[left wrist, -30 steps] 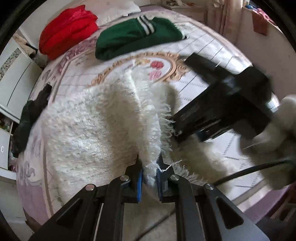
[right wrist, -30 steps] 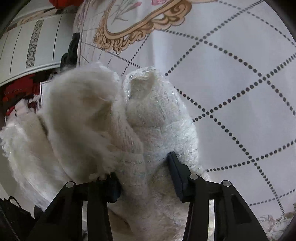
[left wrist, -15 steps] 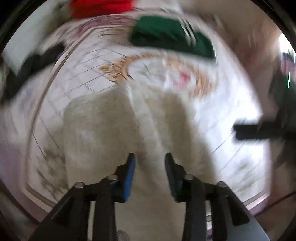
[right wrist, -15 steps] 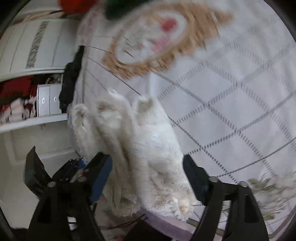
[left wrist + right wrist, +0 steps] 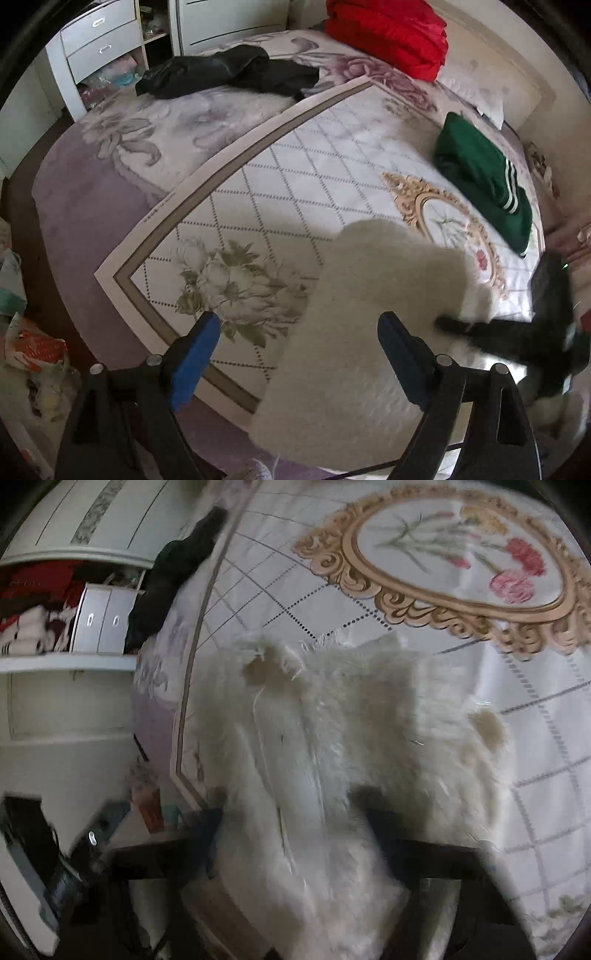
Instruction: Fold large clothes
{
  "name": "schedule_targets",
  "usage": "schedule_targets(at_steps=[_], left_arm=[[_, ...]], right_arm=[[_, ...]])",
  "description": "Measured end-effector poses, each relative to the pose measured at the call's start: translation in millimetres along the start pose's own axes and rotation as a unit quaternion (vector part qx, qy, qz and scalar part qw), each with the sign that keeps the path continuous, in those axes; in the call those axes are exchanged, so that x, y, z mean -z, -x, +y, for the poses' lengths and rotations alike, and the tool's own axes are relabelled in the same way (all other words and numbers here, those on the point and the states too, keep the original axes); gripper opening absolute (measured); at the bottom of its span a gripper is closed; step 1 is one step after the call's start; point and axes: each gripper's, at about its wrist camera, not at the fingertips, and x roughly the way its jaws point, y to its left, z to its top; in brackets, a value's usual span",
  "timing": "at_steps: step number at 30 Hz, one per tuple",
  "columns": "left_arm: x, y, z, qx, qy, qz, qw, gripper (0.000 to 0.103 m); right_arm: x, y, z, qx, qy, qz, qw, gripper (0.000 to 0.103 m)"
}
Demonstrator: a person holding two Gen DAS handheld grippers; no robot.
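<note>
Left gripper (image 5: 295, 343) jaws apart; right gripper (image 5: 295, 823) blurred — unclear; fluffy white garment (image 5: 369, 332) on bed — no legible writing.

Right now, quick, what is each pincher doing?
Left gripper: open, holding nothing, above the fluffy white sweater.
Right gripper: too blurred to tell; the sweater lies between its fingers.

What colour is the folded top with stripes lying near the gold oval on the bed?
Dark green top with white stripes, clearest in the left wrist view.
</note>
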Motion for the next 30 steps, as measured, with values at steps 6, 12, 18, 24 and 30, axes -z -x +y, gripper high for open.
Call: schedule_targets(at_steps=[6, 12, 18, 24, 30], left_arm=[[16.7, -21.8, 0.2, 0.005, -0.008, 0.037, 0.9993, 0.087], [31.1, -42.9, -14.8, 0.005, -0.043, 0.071, 0.9965, 0.087], [31.0, -52.4, -22.7, 0.019, -0.061, 0.088, 0.9941, 0.087], [24.7, -53.2, -31.7, 0.010, -0.093, 0.089, 0.9917, 0.087], [14.9, -54.4, -32.3, 0.012, -0.085, 0.090, 0.9922, 0.087]], right_arm=[[-12.5, 20.5, -26.2, 0.093, -0.029, -0.036, 0.995, 0.013], [-1.6, 77.2, -49.1, 0.052, -0.078, -0.037, 0.995, 0.060], [84.1, 77.5, -112.5, 0.111, -0.143, 0.025, 0.983, 0.087], [85.0, 33.2, -155.9, 0.074, -0.180, 0.004, 0.981, 0.016], [48.7, 87.9, -130.4, 0.119, -0.149, -0.024, 0.981, 0.033]])
